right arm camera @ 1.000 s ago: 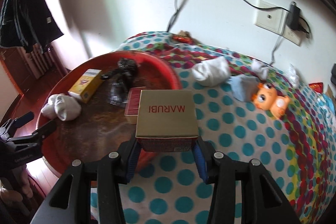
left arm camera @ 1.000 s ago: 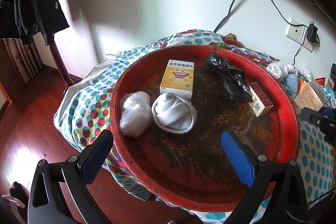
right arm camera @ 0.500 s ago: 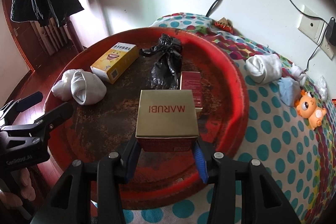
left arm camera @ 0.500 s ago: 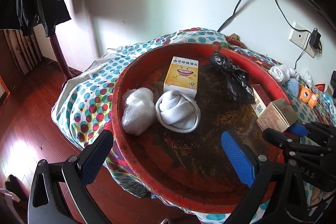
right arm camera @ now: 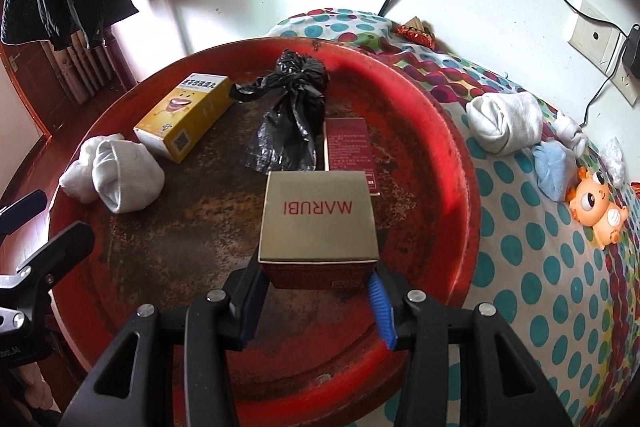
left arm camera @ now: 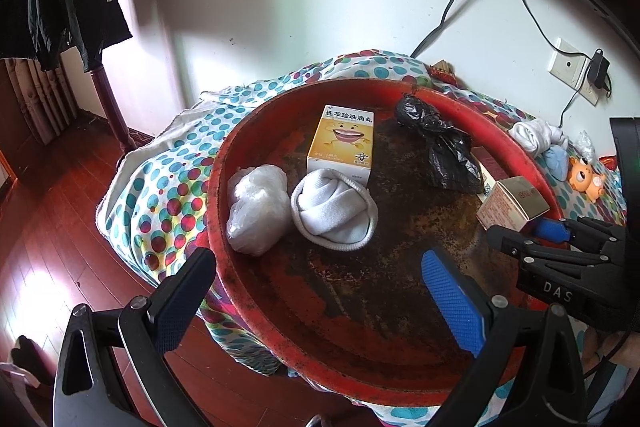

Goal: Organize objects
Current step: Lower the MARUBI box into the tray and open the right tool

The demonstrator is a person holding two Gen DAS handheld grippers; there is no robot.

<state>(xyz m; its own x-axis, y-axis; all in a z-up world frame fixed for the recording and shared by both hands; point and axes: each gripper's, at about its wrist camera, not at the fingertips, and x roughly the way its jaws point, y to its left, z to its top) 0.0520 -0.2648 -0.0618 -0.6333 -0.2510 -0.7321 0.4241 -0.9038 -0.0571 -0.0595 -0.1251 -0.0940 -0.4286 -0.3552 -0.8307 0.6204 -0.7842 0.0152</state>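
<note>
My right gripper (right arm camera: 316, 291) is shut on a gold MARUBI box (right arm camera: 318, 219) and holds it over the right part of a big red tray (right arm camera: 460, 163). The box also shows in the left wrist view (left arm camera: 512, 205). In the tray lie a yellow medicine box (right arm camera: 184, 115), a black plastic bag (right arm camera: 294, 115), a red carton (right arm camera: 348, 147), a rolled white sock (right arm camera: 124, 175) and a clear plastic bag (left arm camera: 256, 211). My left gripper (left arm camera: 320, 291) is open and empty over the tray's near left rim (left arm camera: 218, 187).
On the polka-dot cloth (right arm camera: 540, 267) right of the tray lie a rolled white sock (right arm camera: 504, 123), a blue sock (right arm camera: 554, 167) and an orange toy (right arm camera: 596, 203). A wall socket (right arm camera: 596, 39) with cables is behind. Wooden floor (left arm camera: 44, 227) lies to the left.
My right gripper has carried the MARUBI box leftward from over the cloth to over the tray, and lower toward it. The left gripper has barely moved.
</note>
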